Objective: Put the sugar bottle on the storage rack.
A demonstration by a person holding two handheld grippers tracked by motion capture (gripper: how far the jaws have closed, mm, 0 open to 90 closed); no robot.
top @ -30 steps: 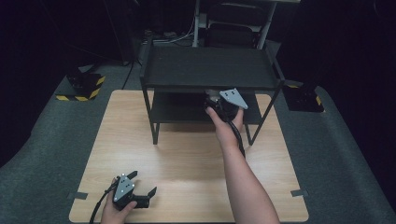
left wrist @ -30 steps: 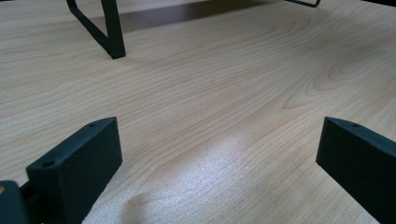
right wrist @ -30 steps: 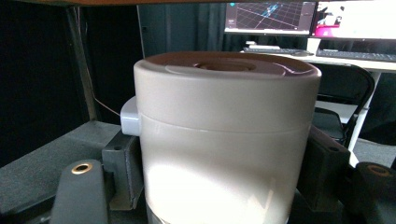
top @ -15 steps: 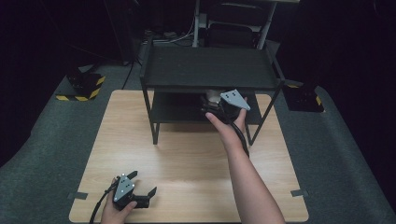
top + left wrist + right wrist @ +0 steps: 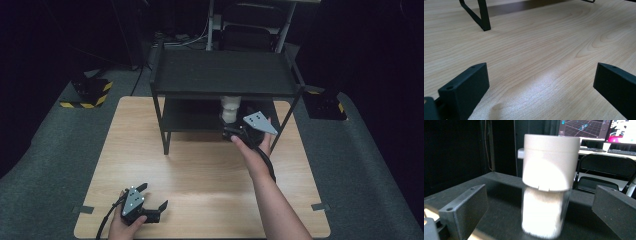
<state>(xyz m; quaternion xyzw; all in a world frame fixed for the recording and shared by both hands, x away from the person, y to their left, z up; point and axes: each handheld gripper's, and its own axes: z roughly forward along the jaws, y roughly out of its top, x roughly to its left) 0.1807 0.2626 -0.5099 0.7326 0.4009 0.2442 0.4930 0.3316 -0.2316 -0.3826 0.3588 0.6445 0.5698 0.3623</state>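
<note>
Left gripper [image 5: 150, 200] rests near the desk [image 5: 200, 170] front-left corner, jaws spread wide w/ bare wood between them, hand [image 5: 125, 227] behind it. White container [image 5: 546, 187], wide lid over frosted body, stands upright on the lower shelf [image 5: 190, 120] of the black rack, right of centre. Right gripper [image 5: 231, 131] faces it, jaws apart either side, not touching; forearm reaches fwd from the front edge.

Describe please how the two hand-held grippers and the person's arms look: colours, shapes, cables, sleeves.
Each gripper is black with two blocky, flat-faced jaws bearing small screw holes. The left gripper carries a grey three-cornered plate with dark dots, and a black cable trails from it. The right gripper has the same grey plate; a black cable runs along the forearm. Both forearms are bare, no sleeves or gloves visible.
</note>
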